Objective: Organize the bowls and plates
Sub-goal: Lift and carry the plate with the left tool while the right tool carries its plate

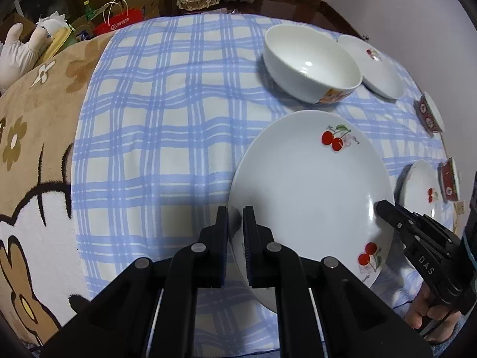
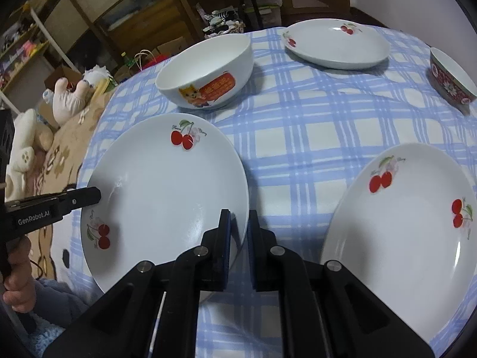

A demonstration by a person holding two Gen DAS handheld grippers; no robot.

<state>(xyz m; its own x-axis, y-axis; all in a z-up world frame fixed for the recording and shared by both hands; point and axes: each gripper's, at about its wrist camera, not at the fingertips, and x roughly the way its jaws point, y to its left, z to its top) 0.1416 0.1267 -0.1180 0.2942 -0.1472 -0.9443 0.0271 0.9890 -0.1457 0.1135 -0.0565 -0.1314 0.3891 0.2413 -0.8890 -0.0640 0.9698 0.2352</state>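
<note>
Both the left gripper [image 1: 235,217] and right gripper [image 2: 238,220] pinch opposite rims of the white cherry-printed plate [image 1: 310,185]. Only the right wrist view shows the white bowl [image 2: 205,71]'s orange cartoon print; beyond the tongs, it sits empty.

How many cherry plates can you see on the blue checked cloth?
3. The nearest cherry plate is pinched at opposite rims by both grippers; a second plate lies to its right; a third plate sits at the far edge behind the white bowl. Others may lie outside the pictures.
</note>
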